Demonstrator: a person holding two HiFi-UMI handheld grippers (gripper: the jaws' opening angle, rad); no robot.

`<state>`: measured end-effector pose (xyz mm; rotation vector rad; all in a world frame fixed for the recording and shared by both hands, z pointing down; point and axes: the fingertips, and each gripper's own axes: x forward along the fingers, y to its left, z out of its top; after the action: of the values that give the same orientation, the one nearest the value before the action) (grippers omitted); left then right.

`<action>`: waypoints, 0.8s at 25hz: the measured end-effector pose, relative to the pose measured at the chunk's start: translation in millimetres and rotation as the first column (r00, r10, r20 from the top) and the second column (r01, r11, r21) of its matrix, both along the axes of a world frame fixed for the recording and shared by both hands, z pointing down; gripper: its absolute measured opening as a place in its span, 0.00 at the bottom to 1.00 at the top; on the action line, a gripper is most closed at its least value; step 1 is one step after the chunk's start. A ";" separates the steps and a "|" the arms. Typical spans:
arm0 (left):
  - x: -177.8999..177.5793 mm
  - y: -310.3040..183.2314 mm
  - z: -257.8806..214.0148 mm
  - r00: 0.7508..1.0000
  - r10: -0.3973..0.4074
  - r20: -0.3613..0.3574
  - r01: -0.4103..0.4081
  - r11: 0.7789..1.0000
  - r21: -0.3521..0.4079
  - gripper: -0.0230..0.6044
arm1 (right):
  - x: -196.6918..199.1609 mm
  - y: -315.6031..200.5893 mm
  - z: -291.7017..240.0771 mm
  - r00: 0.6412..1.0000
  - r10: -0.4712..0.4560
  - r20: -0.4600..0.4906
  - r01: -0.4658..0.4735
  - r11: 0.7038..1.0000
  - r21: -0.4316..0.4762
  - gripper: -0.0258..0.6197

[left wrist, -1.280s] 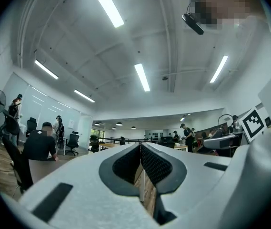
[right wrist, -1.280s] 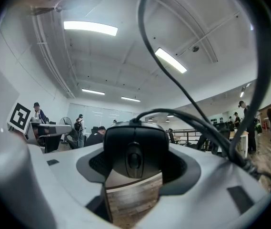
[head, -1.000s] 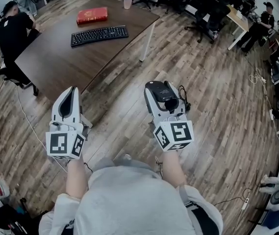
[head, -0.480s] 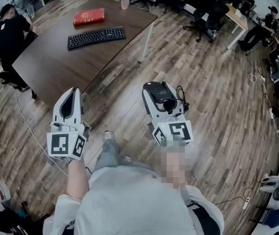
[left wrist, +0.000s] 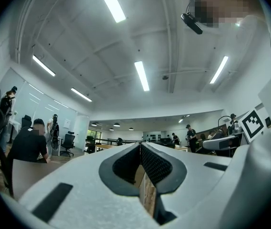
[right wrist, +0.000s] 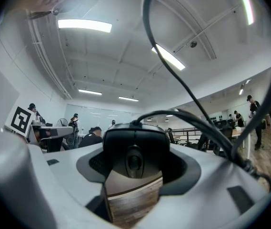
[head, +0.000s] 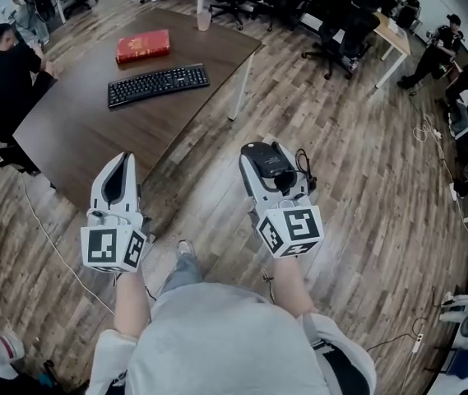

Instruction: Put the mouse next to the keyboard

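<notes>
The table [head: 77, 130] with the keyboard [head: 158, 85] sits nearer than a second ago, while the right gripper [head: 260, 149] stays clamped on the mouse [head: 270, 163], its long axis along the jaws, cable end pointing ahead, and the left gripper [head: 122, 158] is closed and empty.

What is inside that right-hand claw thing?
A black mouse is clamped in the right gripper, its cable looping out. The jaws cover the mouse's sides.
</notes>
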<state>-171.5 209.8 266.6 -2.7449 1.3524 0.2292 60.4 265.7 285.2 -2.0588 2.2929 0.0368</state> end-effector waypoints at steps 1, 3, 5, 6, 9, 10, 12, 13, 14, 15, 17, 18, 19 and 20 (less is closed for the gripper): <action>0.0 -10.4 -0.9 1.000 0.004 -0.001 -0.004 1.000 0.002 0.05 | 0.1 -9.9 -0.6 1.000 0.004 0.001 -0.004 1.000 0.001 0.43; -1.1 -31.6 -2.2 1.000 0.008 0.000 -0.008 1.000 0.005 0.05 | -1.0 -29.9 -1.6 1.000 0.010 0.002 -0.010 1.000 0.005 0.43; -1.8 -52.8 -4.6 1.000 0.013 -0.001 -0.013 1.000 0.010 0.05 | -2.4 -49.4 -2.8 1.000 0.014 0.002 -0.014 1.000 0.008 0.43; -1.5 -63.1 -6.0 1.000 0.015 -0.002 -0.015 1.000 0.012 0.05 | -2.5 -58.8 -3.6 1.000 0.017 0.002 -0.017 1.000 0.009 0.43; 1.3 -91.6 -9.4 1.000 0.024 -0.001 -0.024 1.000 0.019 0.05 | -0.5 -85.0 -4.8 1.000 0.027 0.006 -0.027 1.000 0.010 0.43; 1.7 -100.2 -9.7 1.000 0.028 -0.001 -0.028 0.999 0.020 0.05 | -0.4 -93.1 -4.5 1.000 0.030 0.008 -0.030 1.000 0.009 0.43; 0.6 -116.4 -9.3 0.999 0.036 -0.001 -0.036 0.999 0.020 0.05 | -2.3 -108.2 -3.6 0.999 0.035 0.011 -0.035 0.999 0.007 0.43; -0.6 -123.9 -8.8 0.999 0.039 -0.001 -0.039 0.999 0.019 0.05 | -3.9 -115.1 -3.3 0.999 0.038 0.011 -0.038 0.999 0.007 0.43; -2.1 -130.8 -8.4 0.999 0.042 0.000 -0.042 0.999 0.018 0.05 | -5.5 -121.5 -3.2 0.999 0.040 0.012 -0.040 0.999 0.006 0.43; -3.4 -137.3 -8.3 0.999 0.045 -0.001 -0.045 0.999 0.017 0.05 | -6.9 -127.4 -3.2 0.999 0.043 0.013 -0.043 0.999 0.007 0.43; -5.9 -149.5 -8.4 0.999 0.052 -0.004 -0.052 0.998 0.019 0.05 | -9.3 -138.8 -3.4 0.999 0.048 0.016 -0.049 0.999 0.010 0.43; -7.4 -155.4 -8.0 0.998 0.055 -0.005 -0.054 0.998 0.020 0.05 | -10.7 -144.2 -3.1 0.999 0.051 0.017 -0.052 0.999 0.012 0.43; -9.3 -161.1 -7.2 0.998 0.057 -0.006 -0.057 0.998 0.021 0.05 | -12.4 -149.1 -2.6 0.998 0.054 0.018 -0.055 0.998 0.014 0.43; -11.3 -166.5 -6.2 0.998 0.059 -0.006 -0.059 0.998 0.022 0.05 | -14.3 -153.5 -2.1 0.998 0.057 0.018 -0.058 0.998 0.015 0.43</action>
<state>-182.8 43.3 260.5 -2.7714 1.2640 0.2554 46.1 112.2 283.1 -2.1084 2.2160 0.0391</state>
